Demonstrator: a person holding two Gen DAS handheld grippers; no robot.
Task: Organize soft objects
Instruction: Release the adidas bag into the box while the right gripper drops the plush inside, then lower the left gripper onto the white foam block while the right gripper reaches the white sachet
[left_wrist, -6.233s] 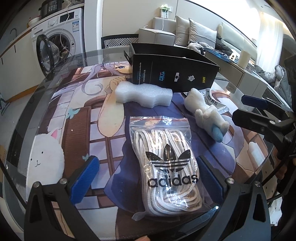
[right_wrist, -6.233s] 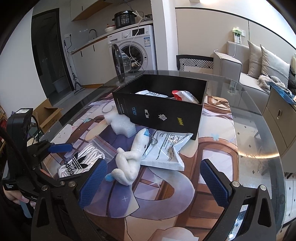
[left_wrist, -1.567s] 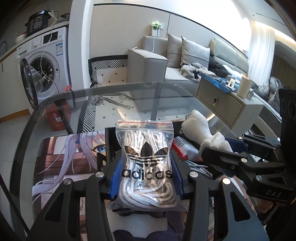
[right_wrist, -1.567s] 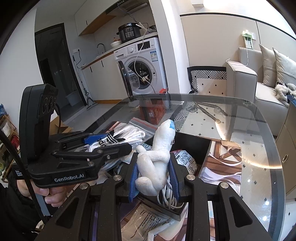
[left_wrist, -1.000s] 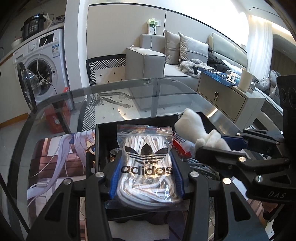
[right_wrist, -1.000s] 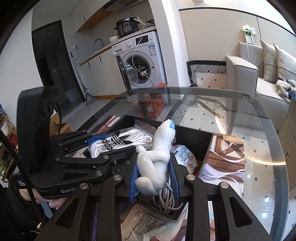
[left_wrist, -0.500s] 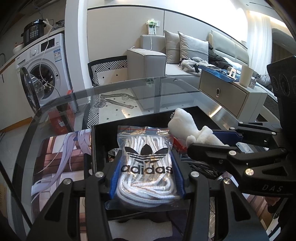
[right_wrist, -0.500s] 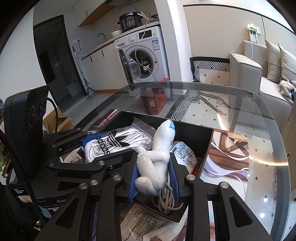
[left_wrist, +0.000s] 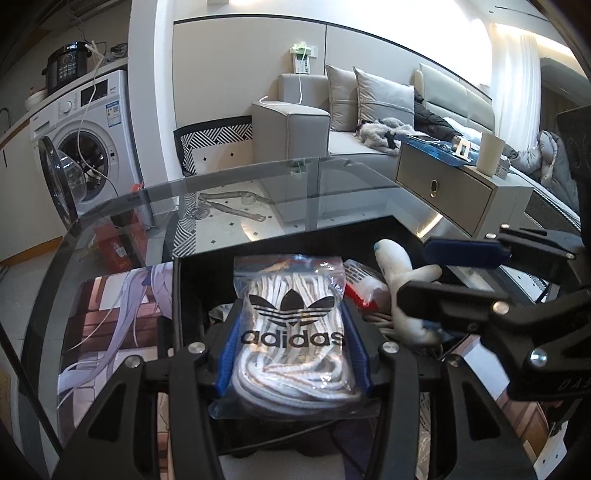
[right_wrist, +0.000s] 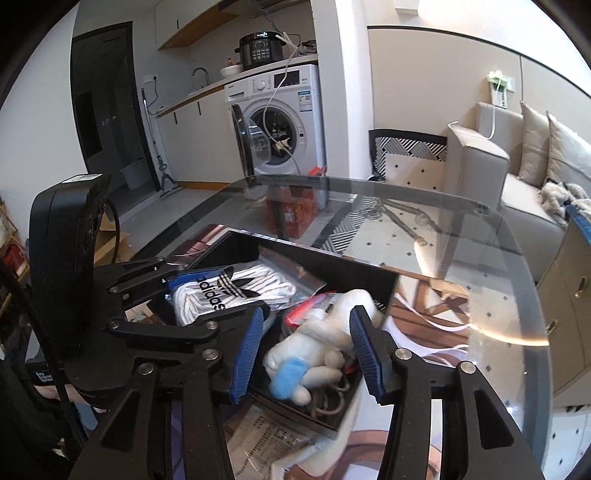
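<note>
Right wrist view: right gripper (right_wrist: 306, 345) jaws spread, plush (right_wrist: 314, 354) lying loose in the box (right_wrist: 328, 264). Left gripper (left_wrist: 293, 343) clamps the laces bag (left_wrist: 291, 325) above the box's left side. Let go crooked and that bag could hang on the rim.

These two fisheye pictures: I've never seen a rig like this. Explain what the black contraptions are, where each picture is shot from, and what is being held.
No robot here: a person holds a two-finger gripper in each hand, each carrying a camera that looks along its blue-padded fingers. One picture is from the left gripper, which is shut on an adidas bag of white laces, above an open black box on the glass table. The other is from the right gripper: its jaws are open, and the white plush toy lies loose in the box between them.
</note>
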